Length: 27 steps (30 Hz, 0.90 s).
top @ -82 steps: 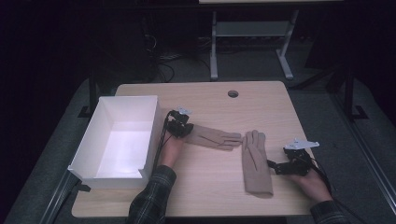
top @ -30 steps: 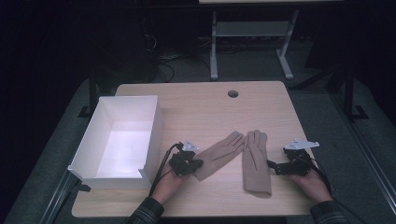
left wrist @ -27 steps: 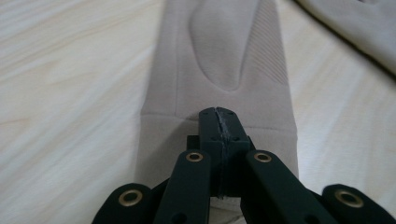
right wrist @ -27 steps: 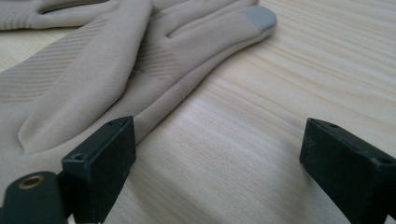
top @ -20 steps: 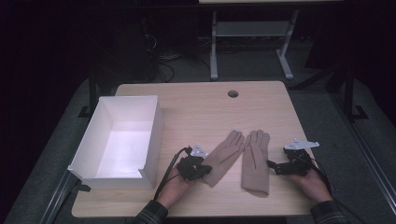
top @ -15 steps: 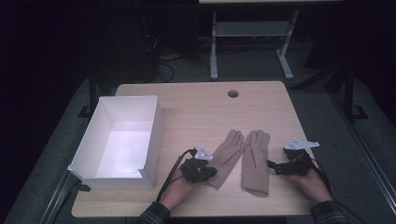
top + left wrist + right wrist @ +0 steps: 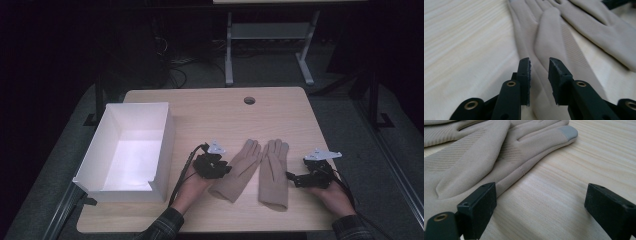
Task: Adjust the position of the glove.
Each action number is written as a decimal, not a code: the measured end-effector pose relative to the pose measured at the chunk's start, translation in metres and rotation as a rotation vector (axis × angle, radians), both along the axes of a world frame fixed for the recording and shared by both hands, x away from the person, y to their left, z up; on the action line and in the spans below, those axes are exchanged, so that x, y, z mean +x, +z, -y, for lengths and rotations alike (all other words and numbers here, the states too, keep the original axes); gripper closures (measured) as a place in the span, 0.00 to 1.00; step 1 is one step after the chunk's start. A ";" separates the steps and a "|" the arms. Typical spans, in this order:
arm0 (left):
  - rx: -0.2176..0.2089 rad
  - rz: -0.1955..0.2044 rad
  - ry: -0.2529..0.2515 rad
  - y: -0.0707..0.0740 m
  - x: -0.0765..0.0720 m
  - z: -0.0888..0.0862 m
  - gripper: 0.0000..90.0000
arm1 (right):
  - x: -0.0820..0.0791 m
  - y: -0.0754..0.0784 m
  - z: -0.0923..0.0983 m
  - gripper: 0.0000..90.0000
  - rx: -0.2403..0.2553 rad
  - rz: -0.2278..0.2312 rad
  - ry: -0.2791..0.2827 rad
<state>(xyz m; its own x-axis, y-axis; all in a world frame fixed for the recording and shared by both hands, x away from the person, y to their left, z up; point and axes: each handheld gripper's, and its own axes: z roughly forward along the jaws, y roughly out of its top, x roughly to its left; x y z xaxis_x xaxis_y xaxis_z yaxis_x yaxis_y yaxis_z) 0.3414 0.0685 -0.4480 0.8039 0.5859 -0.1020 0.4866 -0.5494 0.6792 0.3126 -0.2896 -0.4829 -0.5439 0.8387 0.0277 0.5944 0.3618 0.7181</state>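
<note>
The left gripper, held in the person's left hand near the front edge of the table, points toward the left glove. Its jaws have just been opening and now stand a small way apart. In the left gripper view the beige fabric of this glove lies flat on the wood beneath and beyond the gap; the pads do not press on it, so nothing is gripped.

The right gripper, in the person's right hand, rests at the right side of the table and points toward the right glove. Its jaws are wide apart. In the right gripper view one jaw sits just beside the edge of this glove, while the other stands over bare wood. It holds nothing. One fingertip of the glove has a grey patch.

The two gloves lie side by side at the middle of the table, fingers pointing away from the person. The left one is tilted so that its fingers lean toward the right one, and they meet or nearly meet there.

Further left stands an open white box. The light wooden table has a small round hole near its far edge
</note>
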 end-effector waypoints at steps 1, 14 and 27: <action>-0.001 0.003 0.009 -0.002 0.003 0.002 0.77 | 0.000 0.000 0.000 0.11 0.001 -0.001 0.000; 0.020 0.002 0.025 -0.017 0.011 0.013 0.69 | 0.000 0.000 0.000 0.11 0.000 0.000 0.000; 0.013 -0.002 -0.019 -0.018 0.008 0.015 0.95 | 0.000 0.000 0.000 0.11 0.000 0.001 0.007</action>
<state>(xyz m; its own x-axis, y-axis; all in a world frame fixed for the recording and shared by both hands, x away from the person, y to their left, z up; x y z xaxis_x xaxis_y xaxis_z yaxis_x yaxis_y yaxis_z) 0.3495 0.0531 -0.4658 0.8145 0.5721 -0.0960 0.4774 -0.5671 0.6712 0.3125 -0.2896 -0.4829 -0.5499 0.8348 0.0269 0.5913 0.3663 0.7185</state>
